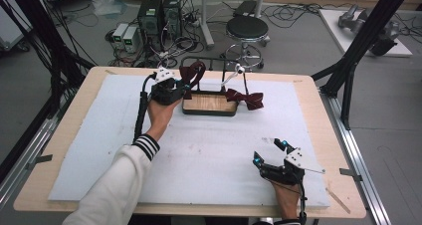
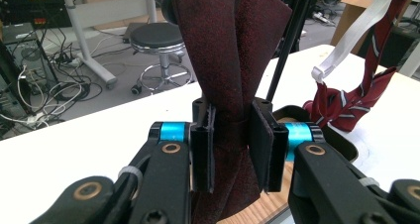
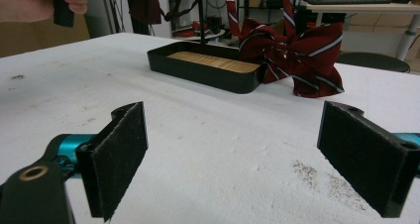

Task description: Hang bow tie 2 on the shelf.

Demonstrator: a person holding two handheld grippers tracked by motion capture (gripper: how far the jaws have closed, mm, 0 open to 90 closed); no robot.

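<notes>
A plain dark red bow tie (image 2: 233, 45) hangs from the black rod of a small rack (image 1: 209, 60) at the back of the table. My left gripper (image 2: 233, 135) is shut on its knotted middle, pads pressing from both sides. In the high view this gripper (image 1: 180, 89) sits at the left end of a black tray with a wooden floor (image 1: 209, 113). A striped red bow tie (image 1: 247, 99) lies against the tray's right end, its white strap (image 1: 231, 76) reaching up to the rack. My right gripper (image 1: 270, 153) rests open near the front right, nothing between its pads (image 3: 119, 154).
A white foam mat (image 1: 209, 155) covers most of the wooden table. Behind the table stand a black stool (image 1: 247, 28), computer towers (image 1: 159, 13) and loose cables on the floor. Black frame posts (image 1: 366, 31) rise at the right.
</notes>
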